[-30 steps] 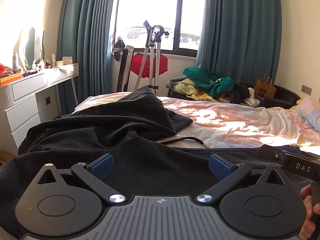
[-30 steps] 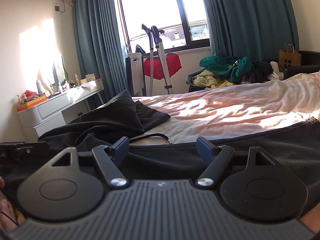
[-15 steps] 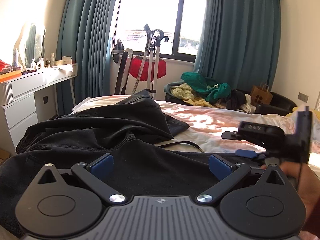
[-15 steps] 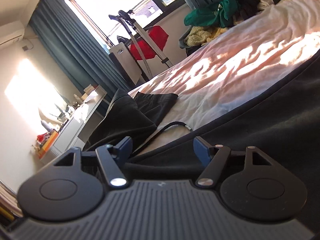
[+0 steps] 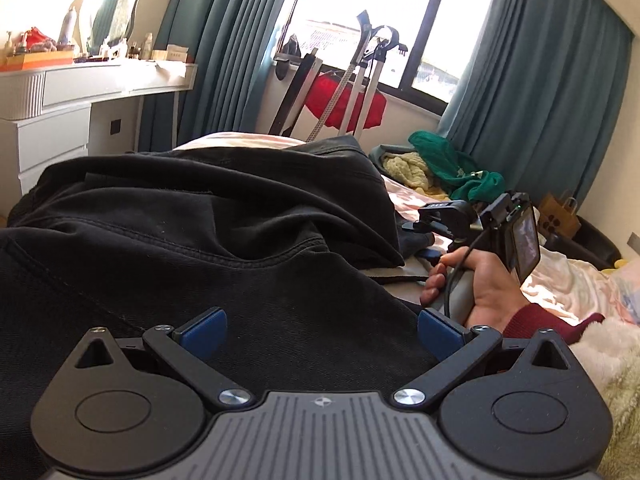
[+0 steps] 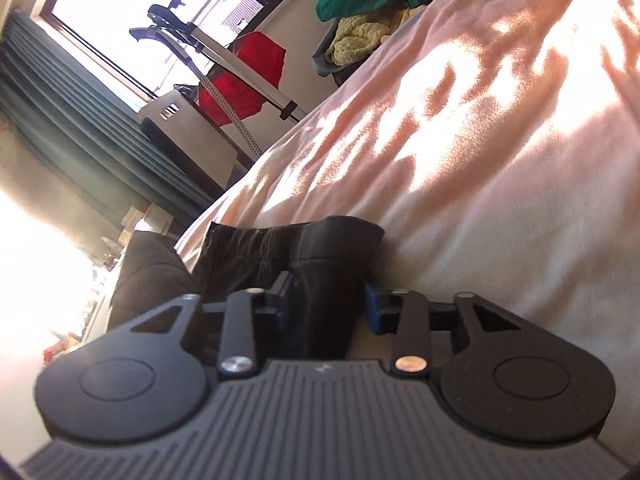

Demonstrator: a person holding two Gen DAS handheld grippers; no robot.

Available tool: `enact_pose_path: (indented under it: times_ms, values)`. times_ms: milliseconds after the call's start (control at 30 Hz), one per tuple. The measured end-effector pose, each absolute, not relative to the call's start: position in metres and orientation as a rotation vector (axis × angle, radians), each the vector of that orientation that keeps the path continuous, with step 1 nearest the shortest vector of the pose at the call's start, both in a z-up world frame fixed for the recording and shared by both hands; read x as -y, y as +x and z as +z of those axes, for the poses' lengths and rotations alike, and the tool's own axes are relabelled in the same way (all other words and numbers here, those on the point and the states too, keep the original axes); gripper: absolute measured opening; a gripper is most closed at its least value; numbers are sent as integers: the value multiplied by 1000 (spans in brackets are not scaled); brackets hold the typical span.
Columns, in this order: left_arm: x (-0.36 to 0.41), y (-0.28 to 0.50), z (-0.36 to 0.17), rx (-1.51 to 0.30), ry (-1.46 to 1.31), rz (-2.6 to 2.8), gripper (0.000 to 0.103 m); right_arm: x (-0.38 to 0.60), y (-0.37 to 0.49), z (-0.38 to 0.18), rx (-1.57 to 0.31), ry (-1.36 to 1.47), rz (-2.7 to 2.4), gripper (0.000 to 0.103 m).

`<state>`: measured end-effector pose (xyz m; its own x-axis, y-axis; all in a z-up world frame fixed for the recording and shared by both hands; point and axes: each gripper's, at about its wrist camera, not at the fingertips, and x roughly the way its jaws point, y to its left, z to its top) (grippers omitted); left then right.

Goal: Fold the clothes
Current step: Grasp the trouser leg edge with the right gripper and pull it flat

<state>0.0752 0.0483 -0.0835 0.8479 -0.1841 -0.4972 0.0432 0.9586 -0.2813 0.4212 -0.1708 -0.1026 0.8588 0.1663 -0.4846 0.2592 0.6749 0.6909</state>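
Left wrist view: black garment (image 5: 192, 224) lies heaped on the bed (image 5: 560, 280), piled toward the bed's left edge, one stitched hem running across the middle of the heap. Left gripper (image 5: 320, 334) sits low over the near cloth, fingers set wide apart, nothing pinched between the blue pads (image 5: 202, 328). To the right, the person's right hand (image 5: 476, 284), in a dark red sleeve, holds the right gripper (image 5: 430, 236), which reaches into the garment's right flank.

Right wrist view: camera rolled hard, bed surface tilted. Right gripper (image 6: 326, 308) has its fingers drawn in on a bunched fold of the black garment (image 6: 296, 256); cloth fills the gap, so I read it as clamped. Pale sheet lies bare beyond.

Judgement, step in hand: one edge taken for a fold. To do it well, the left gripper should take a matching edge, not mid-panel bulk, so the cloth lifts flat.

Cross-view: only the right wrist view shows the pinch itself; only the left shows the whole heap and hand position.
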Motion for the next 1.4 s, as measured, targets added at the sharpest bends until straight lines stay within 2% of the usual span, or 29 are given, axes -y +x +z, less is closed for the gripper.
enact_pose_path:
  times_ms: [100, 333, 700, 833, 1000, 1167, 1400]
  values:
    - [-50, 80, -89, -556, -290, -140, 103, 173, 416, -89, -519, 798, -69, 7]
    - [-47, 71, -86, -532, -296, -177, 103, 215, 367, -37, -377, 749, -116, 6]
    - [-40, 65, -89, -547, -264, -189, 103, 410, 259, -15, -243, 787, -576, 6]
    - [-32, 67, -93, -578, -247, -210, 103, 463, 260, -15, -261, 810, -645, 5]
    - [-25, 68, -98, -605, -231, -220, 103, 467, 275, 10, -202, 751, -547, 5]
    - [-15, 68, -102, -614, -193, -227, 103, 481, 253, -3, -176, 768, -549, 5]
    - [-3, 63, -108, -626, -140, -271, 103, 511, 205, -79, -256, 894, -645, 6]
